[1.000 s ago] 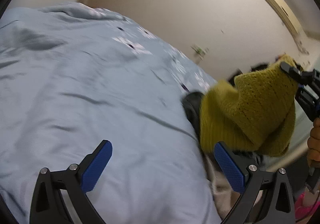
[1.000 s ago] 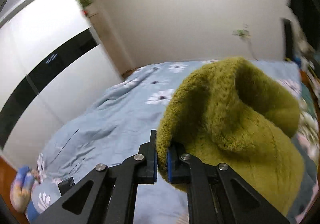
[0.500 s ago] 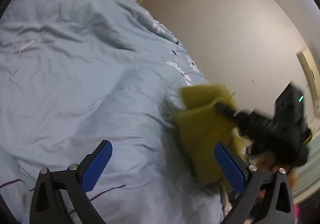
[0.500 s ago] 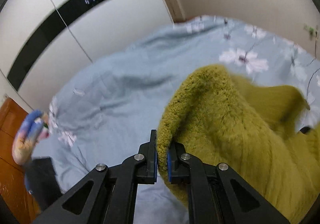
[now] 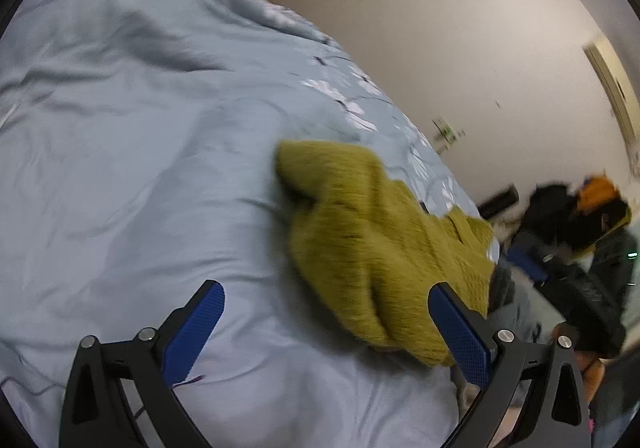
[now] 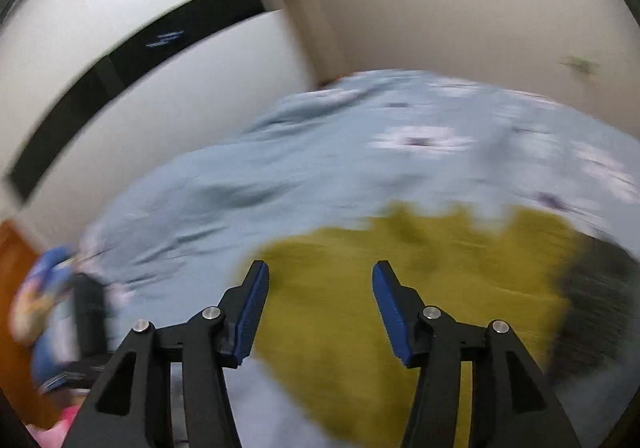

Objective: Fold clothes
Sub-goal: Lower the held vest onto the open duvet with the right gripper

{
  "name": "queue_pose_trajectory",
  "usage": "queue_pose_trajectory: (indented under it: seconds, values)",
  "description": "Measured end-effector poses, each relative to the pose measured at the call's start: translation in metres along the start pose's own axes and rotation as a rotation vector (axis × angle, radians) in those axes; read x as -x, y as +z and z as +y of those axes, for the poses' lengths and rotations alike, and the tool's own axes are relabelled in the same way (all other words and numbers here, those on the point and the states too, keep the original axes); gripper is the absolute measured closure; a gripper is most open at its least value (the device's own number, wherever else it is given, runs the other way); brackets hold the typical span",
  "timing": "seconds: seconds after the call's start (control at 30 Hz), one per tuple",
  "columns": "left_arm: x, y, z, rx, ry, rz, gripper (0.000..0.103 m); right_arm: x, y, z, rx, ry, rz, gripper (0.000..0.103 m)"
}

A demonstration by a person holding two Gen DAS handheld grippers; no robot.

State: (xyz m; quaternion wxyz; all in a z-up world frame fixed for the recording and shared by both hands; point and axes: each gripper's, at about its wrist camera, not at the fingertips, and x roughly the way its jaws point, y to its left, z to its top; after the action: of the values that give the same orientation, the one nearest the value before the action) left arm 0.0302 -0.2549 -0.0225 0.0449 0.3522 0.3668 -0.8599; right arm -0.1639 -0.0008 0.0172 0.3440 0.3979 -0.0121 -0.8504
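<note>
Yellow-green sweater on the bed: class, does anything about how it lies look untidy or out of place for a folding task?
Yes. The sweater lies crumpled in a bunched heap on the blue floral duvet, not spread flat. Neither the left gripper nor the right gripper holds it; both are open.

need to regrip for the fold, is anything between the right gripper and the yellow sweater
Nothing visible. The right gripper is open with the yellow sweater directly beneath and ahead of it, lying on the blue bedspread. The frame is motion-blurred, so small things could be missed.
</note>
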Motion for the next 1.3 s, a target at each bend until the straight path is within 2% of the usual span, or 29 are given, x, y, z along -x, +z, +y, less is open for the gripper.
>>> queue_pose_trajectory:
  seconds: [0.13, 0.27, 0.37, 0.47, 0.67, 0.7, 0.73, 0.8, 0.83, 0.97, 1.1, 1.2, 1.3]
  values:
    - [-0.014, 0.004, -0.027, -0.082, 0.012, 0.020, 0.000, 0.010, -0.028, -0.065, -0.230, -0.078, 0.038, 0.048]
    - [-0.022, 0.000, -0.029, -0.068, 0.009, 0.052, 0.000, 0.008, -0.045, -0.089, -0.296, -0.138, 0.068, 0.048]
    - [-0.020, -0.002, -0.023, -0.059, 0.032, 0.040, 0.000, -0.001, -0.045, -0.092, -0.303, -0.135, 0.088, 0.048]
    - [-0.015, -0.001, -0.017, -0.029, 0.025, 0.031, 0.000, -0.015, -0.043, -0.090, -0.288, -0.144, 0.121, 0.048]
    - [-0.002, -0.002, -0.016, -0.025, 0.025, 0.000, 0.000, -0.026, -0.040, -0.089, -0.310, -0.193, 0.119, 0.049]
    - [0.000, -0.002, -0.016, -0.023, 0.023, -0.002, 0.000, -0.026, -0.040, -0.087, -0.311, -0.174, 0.119, 0.051]
    - [0.002, -0.002, -0.015, -0.022, 0.022, -0.006, 0.000, -0.026, -0.040, -0.085, -0.312, -0.149, 0.120, 0.062]
    - [0.006, -0.003, -0.016, -0.021, 0.025, -0.015, 0.000, -0.026, -0.041, -0.081, -0.312, -0.117, 0.117, 0.075]
    - [0.009, -0.003, -0.016, -0.023, 0.024, -0.021, 0.000, -0.025, -0.041, -0.079, -0.312, -0.113, 0.113, 0.092]
    - [0.021, -0.001, -0.014, -0.023, 0.024, -0.045, 0.000, -0.008, -0.036, -0.073, -0.342, -0.013, 0.060, 0.094]
    - [0.030, 0.008, -0.016, -0.026, 0.022, -0.069, 0.000, 0.032, -0.040, -0.047, -0.288, 0.133, -0.008, 0.095]
    - [0.029, 0.021, -0.029, -0.066, 0.031, -0.077, 0.000, 0.050, -0.059, -0.015, -0.176, 0.203, 0.010, 0.095]
    - [0.023, 0.036, -0.046, -0.110, 0.034, -0.077, 0.000, 0.043, -0.091, -0.006, -0.126, 0.199, 0.098, 0.095]
